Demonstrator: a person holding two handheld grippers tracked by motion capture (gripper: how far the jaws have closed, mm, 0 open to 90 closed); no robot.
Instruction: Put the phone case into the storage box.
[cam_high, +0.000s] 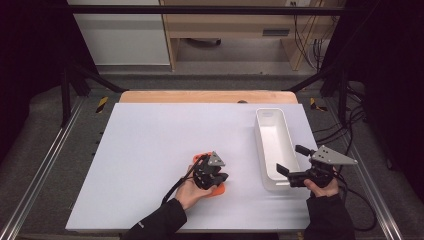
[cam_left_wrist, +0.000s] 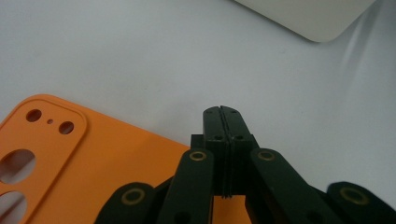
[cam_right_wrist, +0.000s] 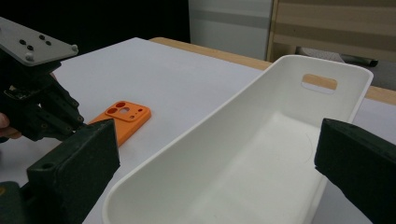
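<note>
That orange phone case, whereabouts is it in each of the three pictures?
High view: the orange phone case lies just below the middle of the table, mostly hidden under the left gripper.
Left gripper view: lower left, running under the shut black jaws.
Right gripper view: left of centre, flat on the table.
Shared landmark: the white tray, a corner of it top right in the left gripper view, large and central in the right gripper view.

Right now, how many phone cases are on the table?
1. The orange phone case lies flat on the white table, under the left gripper, left of the white bin. The gripper covers part of it.
</note>
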